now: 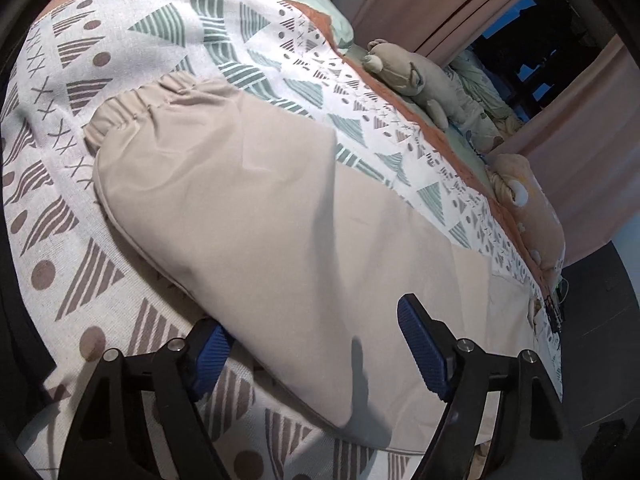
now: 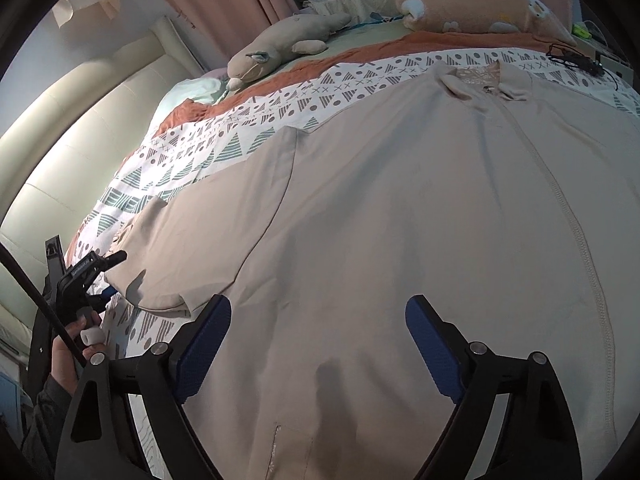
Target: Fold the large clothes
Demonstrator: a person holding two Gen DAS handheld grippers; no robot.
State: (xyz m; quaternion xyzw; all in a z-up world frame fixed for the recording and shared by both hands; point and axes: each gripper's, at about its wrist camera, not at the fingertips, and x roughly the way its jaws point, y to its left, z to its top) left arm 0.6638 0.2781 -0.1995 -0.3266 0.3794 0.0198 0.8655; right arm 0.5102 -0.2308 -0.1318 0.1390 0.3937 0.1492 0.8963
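A large beige zip jacket [image 2: 400,200] lies spread flat on the patterned bedspread [image 2: 192,160], collar [image 2: 476,80] at the far side. Its sleeve [image 1: 248,200] with an elastic cuff [image 1: 132,108] stretches across the left wrist view. My left gripper [image 1: 308,344] is open, just above the sleeve's near part, holding nothing; it also shows at the left edge of the right wrist view [image 2: 108,276], beside the sleeve end. My right gripper [image 2: 318,344] is open above the jacket's lower front, holding nothing.
A grey plush toy [image 2: 280,48] and an orange plush toy [image 2: 480,8] lie along the far side of the bed. A padded cream headboard [image 2: 80,152] stands at the left. Pink curtains [image 1: 440,0] hang behind. Black cables [image 2: 576,60] lie at the far right.
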